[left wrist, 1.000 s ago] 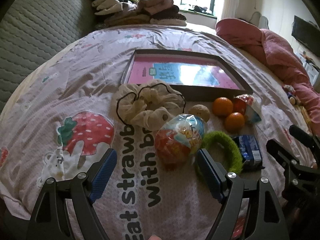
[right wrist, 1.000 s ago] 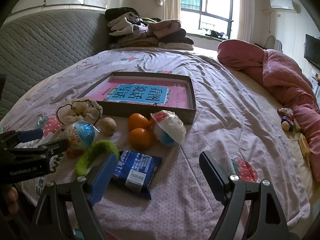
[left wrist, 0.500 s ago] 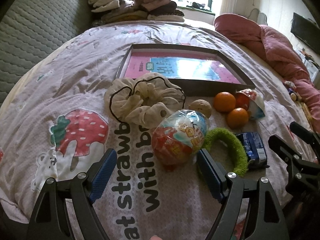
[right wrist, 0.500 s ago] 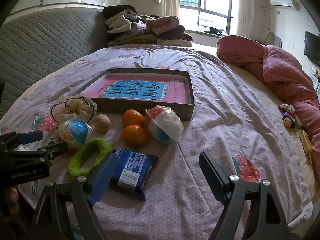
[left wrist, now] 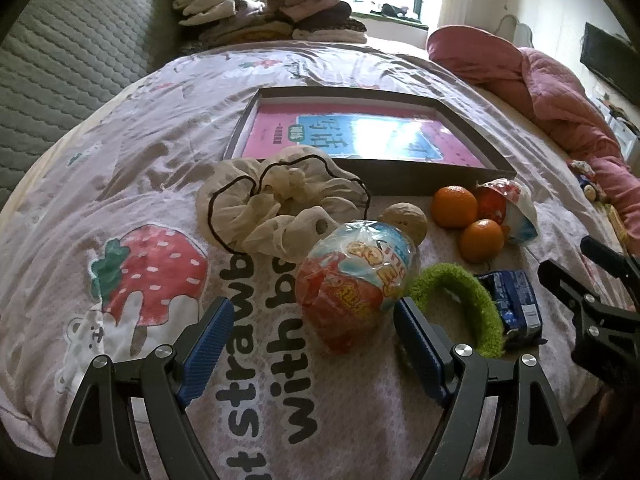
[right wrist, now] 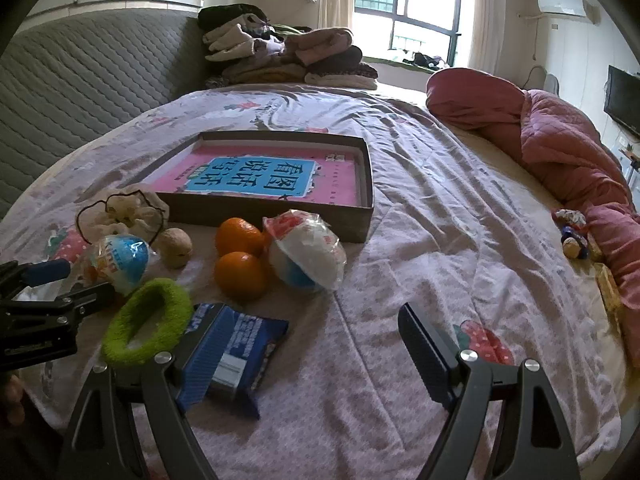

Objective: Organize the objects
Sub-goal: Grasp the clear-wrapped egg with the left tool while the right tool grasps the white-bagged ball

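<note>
Approaching wrapped egg toy near bed's front edge; left gripper agape; crinkly, slippery wrap; grip midsection

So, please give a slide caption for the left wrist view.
Open left tool near a wrapped toy egg on the bed.

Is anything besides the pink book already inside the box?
No, the box holds only the pink book; the oranges, scrunchies and snacks all lie on the bedsheet in front of it.
</note>
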`<state>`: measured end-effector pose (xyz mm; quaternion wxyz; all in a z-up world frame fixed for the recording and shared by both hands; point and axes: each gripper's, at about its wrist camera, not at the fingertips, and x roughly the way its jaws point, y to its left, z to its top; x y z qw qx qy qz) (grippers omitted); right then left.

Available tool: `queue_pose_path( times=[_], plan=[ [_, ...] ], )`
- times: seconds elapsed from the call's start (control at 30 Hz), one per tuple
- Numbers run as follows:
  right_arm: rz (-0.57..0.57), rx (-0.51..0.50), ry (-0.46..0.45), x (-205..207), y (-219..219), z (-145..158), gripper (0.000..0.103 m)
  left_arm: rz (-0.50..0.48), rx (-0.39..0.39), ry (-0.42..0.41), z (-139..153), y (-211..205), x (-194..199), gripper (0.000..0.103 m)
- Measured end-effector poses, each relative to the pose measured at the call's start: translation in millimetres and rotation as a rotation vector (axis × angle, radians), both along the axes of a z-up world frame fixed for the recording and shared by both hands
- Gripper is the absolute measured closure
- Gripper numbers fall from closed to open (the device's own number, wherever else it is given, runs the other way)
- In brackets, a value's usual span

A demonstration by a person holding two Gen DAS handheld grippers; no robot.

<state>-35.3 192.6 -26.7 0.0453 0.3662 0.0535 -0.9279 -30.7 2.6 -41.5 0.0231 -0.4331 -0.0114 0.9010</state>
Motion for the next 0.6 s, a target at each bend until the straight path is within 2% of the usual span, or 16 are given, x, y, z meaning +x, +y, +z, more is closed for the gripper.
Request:
queue_pose_path(
  times=[0.6],
  plan=[
    [0.018, 0.059, -0.043, -40.5, 2.3, -12.7, 0.019, -0.037, 0.032, -0.006, -6.7, 8.7, -15.8, 0.020]
  ],
)
